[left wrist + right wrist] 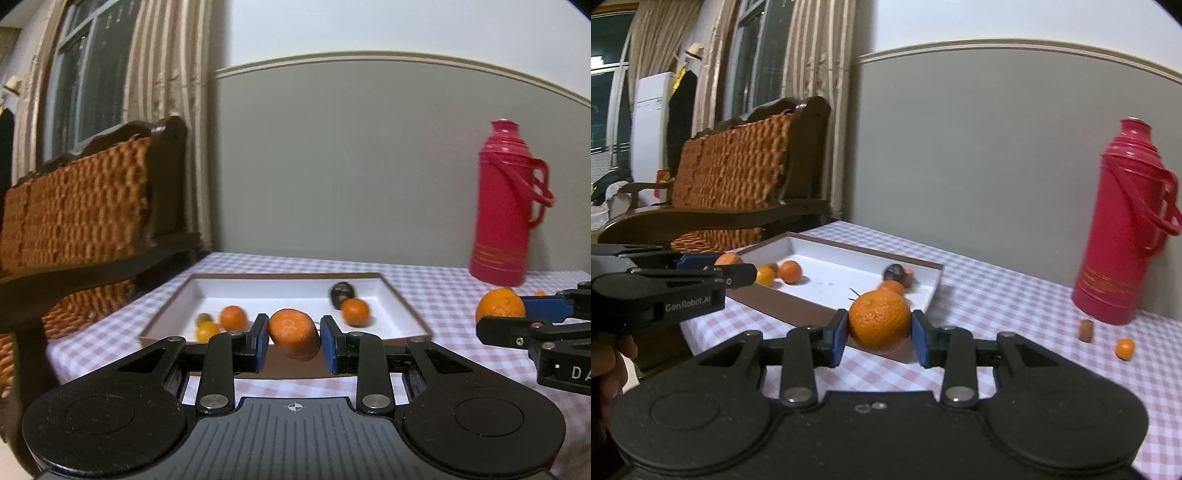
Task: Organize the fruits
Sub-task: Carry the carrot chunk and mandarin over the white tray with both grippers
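Gripping a carrot piece (294, 334) between its blue pads, the left claw (294, 341) holds it above the near rim of the white tray (400, 314). The right claw (880, 328) clamps a large mandarin (879, 320), also lifted just before the tray's near edge. Inside the tray lie several small oranges (233, 317) and a dark fruit (341, 293). Both rest over the pink-checked worktop (443, 291), where a red thermos (1123, 229) stands near a small loose orange (1125, 348) and a cork-like cylinder (1086, 330).
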Demonstrator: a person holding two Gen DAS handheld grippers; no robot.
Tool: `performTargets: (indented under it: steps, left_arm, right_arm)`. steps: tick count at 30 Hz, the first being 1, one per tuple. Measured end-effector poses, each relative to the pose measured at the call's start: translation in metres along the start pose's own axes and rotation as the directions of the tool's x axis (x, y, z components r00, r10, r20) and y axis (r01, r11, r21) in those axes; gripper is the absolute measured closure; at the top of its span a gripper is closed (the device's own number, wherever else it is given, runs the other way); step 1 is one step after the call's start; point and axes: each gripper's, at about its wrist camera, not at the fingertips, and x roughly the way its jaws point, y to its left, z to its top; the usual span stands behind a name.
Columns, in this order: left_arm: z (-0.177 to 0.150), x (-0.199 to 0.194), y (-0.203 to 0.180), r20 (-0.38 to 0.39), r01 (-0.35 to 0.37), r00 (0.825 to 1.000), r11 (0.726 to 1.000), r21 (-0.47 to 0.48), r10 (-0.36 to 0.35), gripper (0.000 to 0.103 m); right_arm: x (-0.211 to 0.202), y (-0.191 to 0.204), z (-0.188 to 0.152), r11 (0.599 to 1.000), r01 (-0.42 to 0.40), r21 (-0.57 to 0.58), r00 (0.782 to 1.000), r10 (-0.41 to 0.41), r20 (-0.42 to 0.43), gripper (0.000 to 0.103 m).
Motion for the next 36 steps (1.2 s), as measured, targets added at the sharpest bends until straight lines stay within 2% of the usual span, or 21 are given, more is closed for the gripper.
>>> performTargets:
  steps: [10,16,26,36]
  left_arm:
    - [0.006,0.011,0.038,0.010,-0.076,0.997,0.997,-0.029,0.076,0.073]
    - [0.021,0.034,0.054,0.025,-0.105,0.994,0.994,-0.031,0.106,0.073]
    - [0.025,0.070,0.064,0.007,-0.122,0.992,0.990,-0.065,0.122,0.073]
    - [0.043,0.118,0.065,-0.005,-0.127,0.992,0.989,-0.072,0.127,0.073]
  right_arm:
    - [0.026,0.028,0.017,0.998,-0.055,-0.029,0.998,0.056,0.026,0.075]
    - [0.046,0.036,0.032,0.998,-0.056,-0.036,0.997,0.058,0.053,0.075]
    - [0.087,0.015,0.048,0.999,-0.021,-0.027,0.998,0.022,0.066,0.075]
    - [0.129,-0.010,0.054,1.000,0.016,0.000,0.999,-0.016,0.047,0.075]
